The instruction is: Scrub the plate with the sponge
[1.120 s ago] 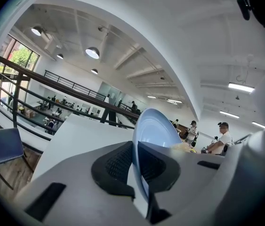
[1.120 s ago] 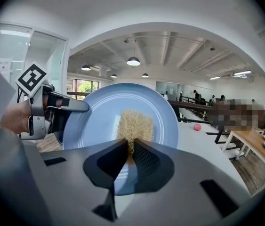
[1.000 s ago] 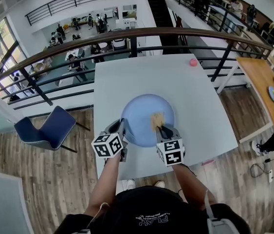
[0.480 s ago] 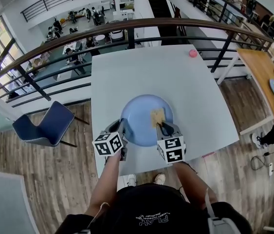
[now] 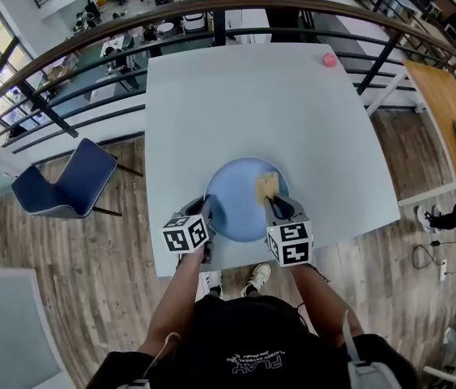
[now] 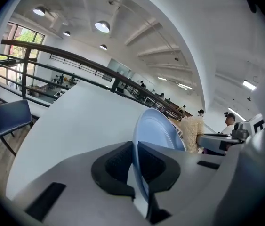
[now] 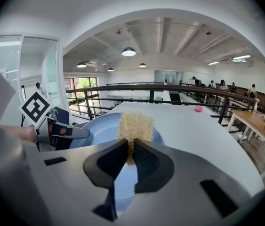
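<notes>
While the left hand-held gripper [image 5: 208, 211] pinches the blue plate's [image 5: 236, 197] left rim at the pale surface's [image 5: 244, 96] near edge, the right hand-held gripper [image 5: 273, 206] clamps a tan sponge [image 5: 267, 185], its long axis pointing far over the plate's right side. A pink ball [image 5: 329, 59] lies far right by the railing [image 5: 211, 6].
</notes>
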A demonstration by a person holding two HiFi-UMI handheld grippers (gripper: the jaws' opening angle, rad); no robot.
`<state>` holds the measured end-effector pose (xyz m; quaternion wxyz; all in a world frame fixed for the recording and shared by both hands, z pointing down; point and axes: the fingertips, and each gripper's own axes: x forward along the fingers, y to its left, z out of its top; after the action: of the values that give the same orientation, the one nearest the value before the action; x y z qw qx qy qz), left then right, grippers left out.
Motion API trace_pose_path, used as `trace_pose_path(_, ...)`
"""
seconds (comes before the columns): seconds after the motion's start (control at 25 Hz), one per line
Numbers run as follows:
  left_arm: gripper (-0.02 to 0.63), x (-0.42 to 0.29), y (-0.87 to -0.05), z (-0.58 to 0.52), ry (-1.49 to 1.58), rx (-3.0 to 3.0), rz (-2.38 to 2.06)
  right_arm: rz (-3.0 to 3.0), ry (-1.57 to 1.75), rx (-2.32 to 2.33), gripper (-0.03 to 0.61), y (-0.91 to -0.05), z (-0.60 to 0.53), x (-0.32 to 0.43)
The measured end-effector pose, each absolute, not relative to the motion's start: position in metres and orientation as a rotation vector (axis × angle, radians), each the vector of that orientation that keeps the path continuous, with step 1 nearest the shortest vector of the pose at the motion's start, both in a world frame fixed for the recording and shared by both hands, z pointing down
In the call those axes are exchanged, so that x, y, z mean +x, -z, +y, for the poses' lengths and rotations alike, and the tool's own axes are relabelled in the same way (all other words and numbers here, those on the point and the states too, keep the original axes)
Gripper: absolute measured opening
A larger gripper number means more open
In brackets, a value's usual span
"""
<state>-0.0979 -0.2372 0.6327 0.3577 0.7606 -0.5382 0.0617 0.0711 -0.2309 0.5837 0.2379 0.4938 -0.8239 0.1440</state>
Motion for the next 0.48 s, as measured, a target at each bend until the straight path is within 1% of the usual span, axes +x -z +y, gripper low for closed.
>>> trace_pose_path(0.48, 0.028, -0.097, -0.711, -0.206, -0.228, 1.811, -1.306, -2.206, -0.501, 1.267, 0.044, -0.627, -0.208, 0.056)
